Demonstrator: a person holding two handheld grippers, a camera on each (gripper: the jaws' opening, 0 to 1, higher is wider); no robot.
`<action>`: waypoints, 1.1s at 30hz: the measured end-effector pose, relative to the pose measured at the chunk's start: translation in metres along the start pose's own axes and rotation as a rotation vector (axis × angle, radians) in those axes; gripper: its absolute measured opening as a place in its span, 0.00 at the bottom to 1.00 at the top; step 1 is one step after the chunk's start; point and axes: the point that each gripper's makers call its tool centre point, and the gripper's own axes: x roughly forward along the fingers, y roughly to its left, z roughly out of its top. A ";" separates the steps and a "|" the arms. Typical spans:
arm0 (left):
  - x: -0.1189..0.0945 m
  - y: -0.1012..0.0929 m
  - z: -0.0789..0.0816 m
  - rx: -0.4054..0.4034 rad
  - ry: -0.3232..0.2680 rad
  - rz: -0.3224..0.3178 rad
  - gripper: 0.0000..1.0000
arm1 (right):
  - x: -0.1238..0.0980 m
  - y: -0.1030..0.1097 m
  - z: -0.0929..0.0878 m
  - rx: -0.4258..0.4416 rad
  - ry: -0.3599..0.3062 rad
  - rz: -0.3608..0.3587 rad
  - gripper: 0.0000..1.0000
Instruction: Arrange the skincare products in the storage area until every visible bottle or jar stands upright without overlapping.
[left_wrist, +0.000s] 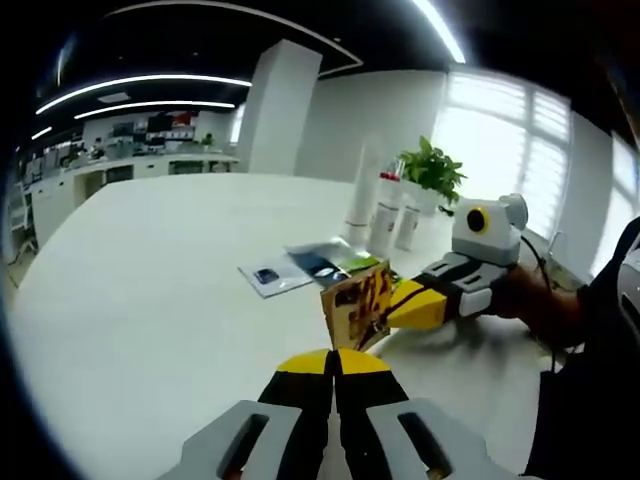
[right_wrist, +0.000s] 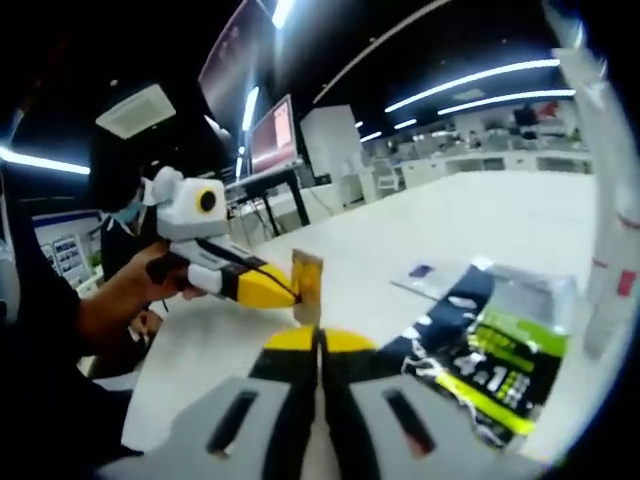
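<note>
box (left_wrist: 357, 305) pinched in right gripper (left_wrist: 390, 312); left gripper (left_wrist: 334, 365) pressed together, just below.

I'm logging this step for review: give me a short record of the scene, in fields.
Surface: white table
Left gripper: jaws together, tips just below small brown box
Right gripper: jaws together, tips at the same box
Box grip: unclear which gripper holds it
Upright: three white bottles
Lying flat: sachets
Behind: potted plant
</note>
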 end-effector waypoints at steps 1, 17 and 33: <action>0.001 0.000 0.000 -0.001 0.001 -0.002 0.00 | 0.000 -0.001 0.000 -0.003 0.003 -0.004 0.00; 0.016 0.007 0.001 -0.003 0.015 -0.013 0.00 | -0.001 -0.015 -0.003 -0.047 0.029 -0.063 0.02; 0.026 0.017 0.003 0.006 0.034 -0.010 0.00 | 0.001 -0.033 -0.004 -0.084 0.056 -0.113 0.04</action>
